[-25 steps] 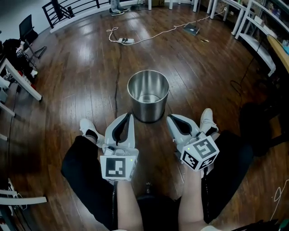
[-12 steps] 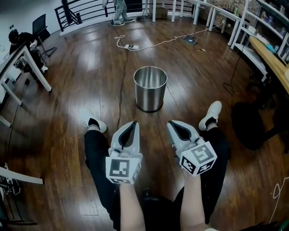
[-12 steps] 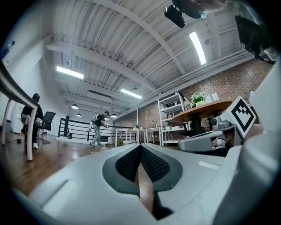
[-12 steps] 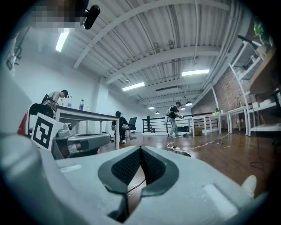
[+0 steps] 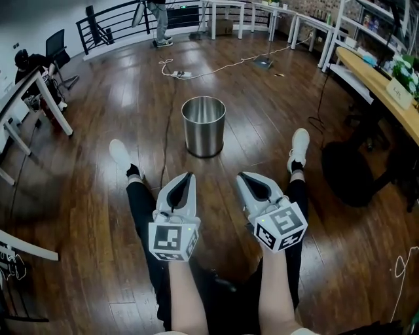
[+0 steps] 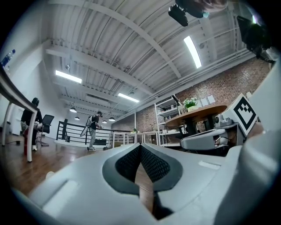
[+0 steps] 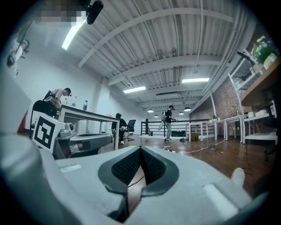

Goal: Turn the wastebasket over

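A shiny metal wastebasket stands upright on the wooden floor, mouth up and empty. My left gripper and right gripper hover side by side above the person's legs, well short of the basket, both shut with nothing in them. In the left gripper view the closed left gripper points level across the room, and the right gripper's body shows at its right. The right gripper in its own view is likewise closed and level. Neither gripper view shows the basket.
A power strip and white cable lie on the floor beyond the basket. A desk stands at left, and a wooden bench with a dark chair at right. People stand far back by the railing.
Both grippers have drawn back from the wastebasket, which now sits farther away in the head view. The person's legs have stretched out. Both grippers stayed shut.
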`<state>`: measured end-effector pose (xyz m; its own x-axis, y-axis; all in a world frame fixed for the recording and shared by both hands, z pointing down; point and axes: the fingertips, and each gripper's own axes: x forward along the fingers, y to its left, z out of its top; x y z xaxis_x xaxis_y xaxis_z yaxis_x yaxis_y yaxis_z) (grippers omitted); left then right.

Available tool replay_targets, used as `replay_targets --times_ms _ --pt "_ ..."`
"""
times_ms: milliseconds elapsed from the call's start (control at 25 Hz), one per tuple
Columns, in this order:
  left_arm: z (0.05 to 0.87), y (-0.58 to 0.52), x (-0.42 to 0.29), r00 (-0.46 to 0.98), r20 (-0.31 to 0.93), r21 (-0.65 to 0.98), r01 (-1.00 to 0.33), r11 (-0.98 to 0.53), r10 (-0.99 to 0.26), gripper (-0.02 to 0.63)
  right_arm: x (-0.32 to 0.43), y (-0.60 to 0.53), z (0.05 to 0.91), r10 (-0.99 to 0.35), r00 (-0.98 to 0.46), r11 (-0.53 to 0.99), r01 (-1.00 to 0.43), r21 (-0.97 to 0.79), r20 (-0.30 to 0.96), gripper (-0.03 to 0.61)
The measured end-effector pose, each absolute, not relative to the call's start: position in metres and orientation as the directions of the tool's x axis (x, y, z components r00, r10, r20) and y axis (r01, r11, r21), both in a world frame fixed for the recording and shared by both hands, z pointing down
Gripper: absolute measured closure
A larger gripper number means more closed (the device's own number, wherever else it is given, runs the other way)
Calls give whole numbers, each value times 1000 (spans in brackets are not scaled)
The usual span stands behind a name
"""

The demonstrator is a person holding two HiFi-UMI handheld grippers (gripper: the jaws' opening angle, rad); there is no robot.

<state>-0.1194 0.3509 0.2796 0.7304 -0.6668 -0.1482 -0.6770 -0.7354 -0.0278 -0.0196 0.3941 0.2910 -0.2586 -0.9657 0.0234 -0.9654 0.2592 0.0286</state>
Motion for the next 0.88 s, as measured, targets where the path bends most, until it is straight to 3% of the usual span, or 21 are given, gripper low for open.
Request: replay_targets --times_ms 880 --pt "279 360 -120 707 -155 -34 -702 -711 -691 597 -7 398 291 -969 -247 247 -969 -19 3 586"
